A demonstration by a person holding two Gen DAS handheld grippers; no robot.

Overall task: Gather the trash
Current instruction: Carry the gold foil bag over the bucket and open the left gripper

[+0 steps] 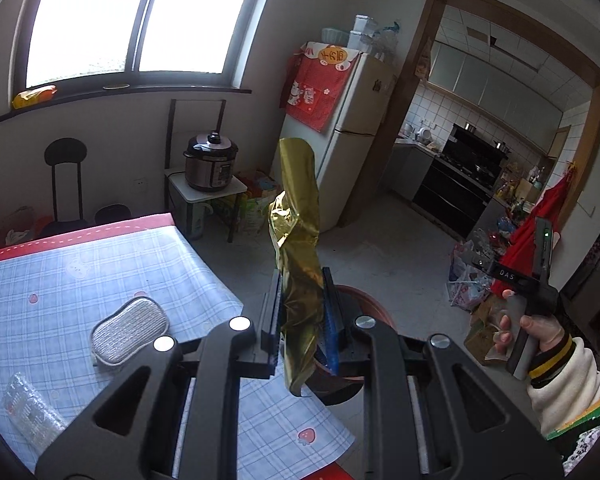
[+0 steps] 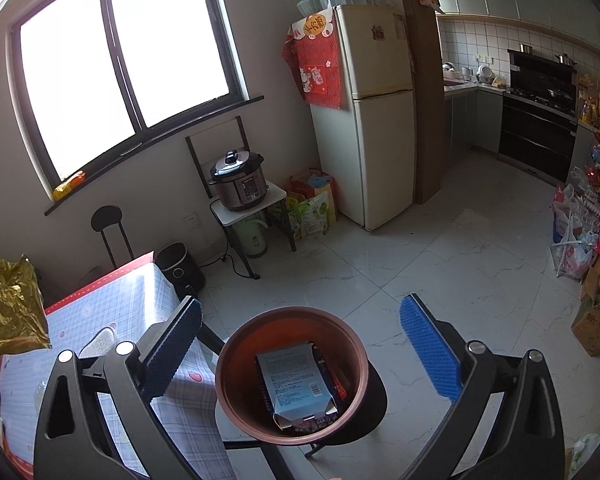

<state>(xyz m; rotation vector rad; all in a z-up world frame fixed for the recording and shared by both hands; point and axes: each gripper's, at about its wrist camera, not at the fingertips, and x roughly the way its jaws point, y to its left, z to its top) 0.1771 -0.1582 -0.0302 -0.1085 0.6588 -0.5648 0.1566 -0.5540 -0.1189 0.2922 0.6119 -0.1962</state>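
The table (image 1: 80, 272) with its blue checked cloth is the biggest thing close by, and a grey sponge (image 1: 130, 330) and a clear crinkly wrapper (image 1: 28, 412) lie on it, so some trash probably waits there to be picked up. Just past the table's edge a round brown bin (image 2: 292, 376) sits on a dark stool (image 2: 374, 394), likely so it is easy to reach from the table. A blue and white packet (image 2: 298, 388) lies flat inside the bin. The right gripper (image 2: 300, 350) hangs over the bin with its blue pads spread wide and nothing between them, which fits the packet lying below it. The left gripper (image 1: 300, 312) is squeezed narrow on a long gold foil wrapper (image 1: 298, 236), which sticks up above the fingers and hangs down below them. It holds the wrapper near the bin's rim, so dropping it in looks like the next step.
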